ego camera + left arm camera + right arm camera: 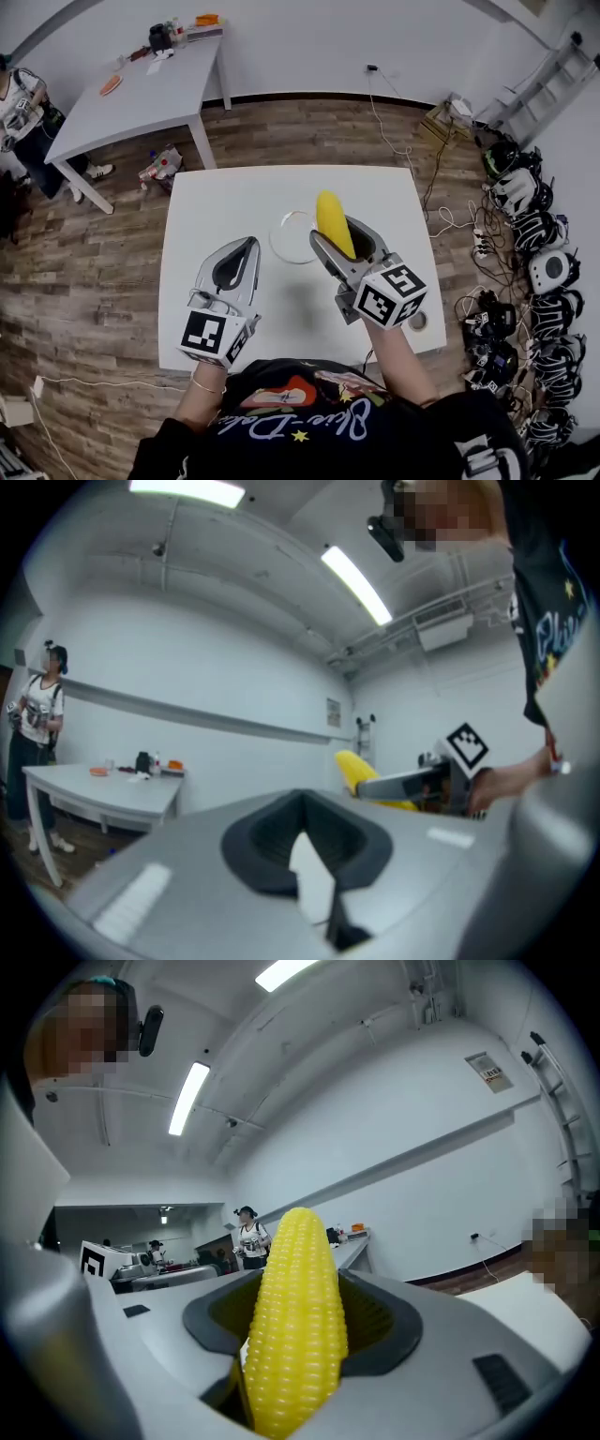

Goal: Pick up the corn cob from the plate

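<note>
Head view, near end: left gripper has jaws together w/ nothing in them, over the white table. Right gripper is clamped on the corn cob, tip up, held off the clear plate just left of it. Farther back: grey table w/ small items, a person beside it.

This looks like a research lab or recording room. It has bare white walls, a wood-look floor and 2 plain tables, a white one at centre and a grey one at 11 o'clock. A row of cabled headsets runs along 3 o'clock, and there are ceiling strip lights.
</note>
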Tool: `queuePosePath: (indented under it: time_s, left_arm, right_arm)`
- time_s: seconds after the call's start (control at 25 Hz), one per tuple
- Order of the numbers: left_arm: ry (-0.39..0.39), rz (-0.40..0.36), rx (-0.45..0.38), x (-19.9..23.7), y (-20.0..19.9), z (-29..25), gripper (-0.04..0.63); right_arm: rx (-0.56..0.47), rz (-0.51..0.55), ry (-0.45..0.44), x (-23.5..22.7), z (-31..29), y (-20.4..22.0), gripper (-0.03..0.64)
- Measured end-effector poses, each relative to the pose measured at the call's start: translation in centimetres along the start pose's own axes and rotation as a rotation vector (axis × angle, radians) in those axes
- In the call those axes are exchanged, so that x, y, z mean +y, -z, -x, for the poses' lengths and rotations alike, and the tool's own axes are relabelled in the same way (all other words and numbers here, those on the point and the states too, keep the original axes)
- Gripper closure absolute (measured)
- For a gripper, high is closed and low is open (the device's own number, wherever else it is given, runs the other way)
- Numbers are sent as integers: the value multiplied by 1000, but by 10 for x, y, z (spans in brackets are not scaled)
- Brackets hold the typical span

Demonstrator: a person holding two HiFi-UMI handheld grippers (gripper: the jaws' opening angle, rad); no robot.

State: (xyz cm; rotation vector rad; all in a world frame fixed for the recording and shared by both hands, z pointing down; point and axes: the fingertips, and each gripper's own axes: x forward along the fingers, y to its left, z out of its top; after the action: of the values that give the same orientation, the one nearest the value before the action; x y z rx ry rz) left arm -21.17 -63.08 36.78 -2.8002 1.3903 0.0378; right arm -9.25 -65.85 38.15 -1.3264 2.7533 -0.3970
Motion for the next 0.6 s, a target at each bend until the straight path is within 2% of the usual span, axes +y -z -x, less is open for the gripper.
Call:
queuePosePath:
  time_s: [0.24,0.6]
  left_arm:
    - [17,1,17,-15,3,-2,597]
    - [12,2,32,-16,4,0,597]
  right_arm:
    - [36,-27,24,-5,13,12,362]
    - [53,-27,22,-6,14,15,362]
